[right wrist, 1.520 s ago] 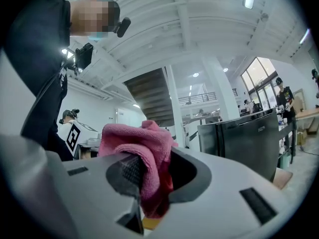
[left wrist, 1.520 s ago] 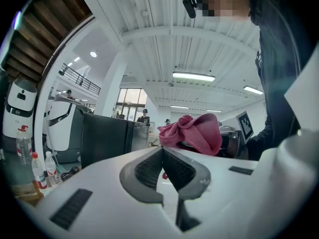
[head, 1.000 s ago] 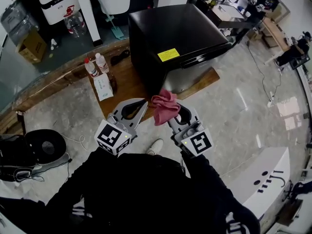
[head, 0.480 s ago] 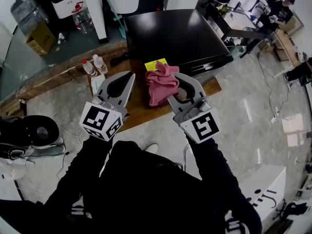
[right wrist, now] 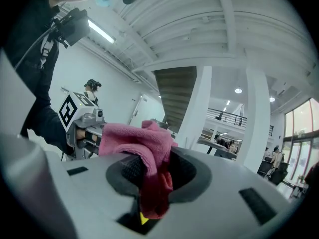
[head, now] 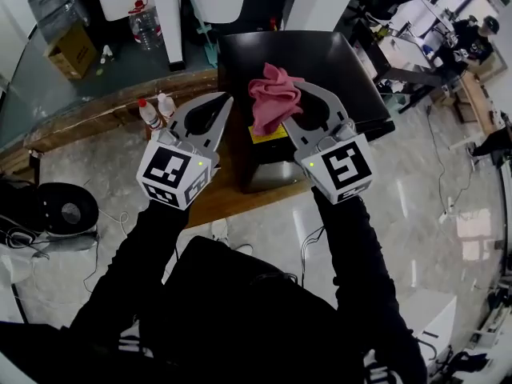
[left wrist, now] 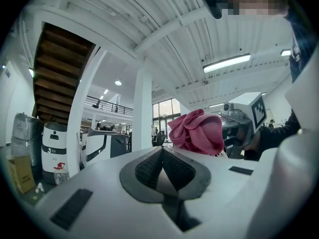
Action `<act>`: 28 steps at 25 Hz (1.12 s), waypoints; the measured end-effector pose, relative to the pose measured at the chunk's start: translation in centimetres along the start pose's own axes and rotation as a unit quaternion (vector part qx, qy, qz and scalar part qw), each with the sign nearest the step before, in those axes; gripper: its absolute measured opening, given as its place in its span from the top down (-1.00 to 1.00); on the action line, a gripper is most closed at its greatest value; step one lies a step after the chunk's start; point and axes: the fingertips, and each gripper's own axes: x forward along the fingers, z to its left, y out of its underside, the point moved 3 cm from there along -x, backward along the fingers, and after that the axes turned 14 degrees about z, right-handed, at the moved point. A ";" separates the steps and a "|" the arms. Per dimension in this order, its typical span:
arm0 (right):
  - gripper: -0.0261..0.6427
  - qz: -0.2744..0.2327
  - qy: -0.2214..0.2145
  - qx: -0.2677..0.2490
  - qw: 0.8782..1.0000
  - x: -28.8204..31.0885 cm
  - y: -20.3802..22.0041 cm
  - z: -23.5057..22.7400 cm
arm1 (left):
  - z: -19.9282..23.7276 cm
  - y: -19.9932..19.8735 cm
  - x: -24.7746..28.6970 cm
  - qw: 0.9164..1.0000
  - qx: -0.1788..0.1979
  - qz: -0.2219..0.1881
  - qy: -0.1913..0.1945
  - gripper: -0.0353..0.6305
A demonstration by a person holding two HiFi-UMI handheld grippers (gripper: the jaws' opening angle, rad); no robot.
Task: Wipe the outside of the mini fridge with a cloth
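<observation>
Pink cloth (head: 274, 98) is up in the air, bunched in the right gripper (head: 292, 106), hanging over the near edge of the black mini fridge (head: 336, 62). As far as I can tell it's not on the surface yet. The right gripper view shows the jaws pinching a fold of it, the rest flopping over the top. It looks soft, light and limp, so it'll drape and drag. A pinch on a thick fold suits it, leaving a loose wad free to press on the panel.

The fridge looks stiff, glossy and probably slick, likely heavy enough to stay put under a wipe. A yellow sticker (head: 272, 133) shows near its edge.

Left gripper (head: 216, 110) hovers just beside, jaws pressed together on nothing. 2 bottles (head: 156, 109) stand on the wooden platform (head: 96, 122), left of the fridge.
</observation>
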 end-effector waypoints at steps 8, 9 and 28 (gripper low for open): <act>0.62 0.064 -0.014 -0.050 0.997 10.0 -1.9 -5.2 | 8.0 -1.1 5.6 1.000 -0.016 -0.004 -0.006 0.88; 0.62 0.075 -0.017 -0.057 0.995 11.2 -1.9 -5.7 | 8.9 -1.1 6.2 1.000 -0.019 -0.004 -0.010 0.88; 0.65 0.219 -0.176 -0.154 0.947 26.2 6.3 -8.7 | 12.5 2.1 12.8 0.988 -0.086 0.078 -0.103 0.88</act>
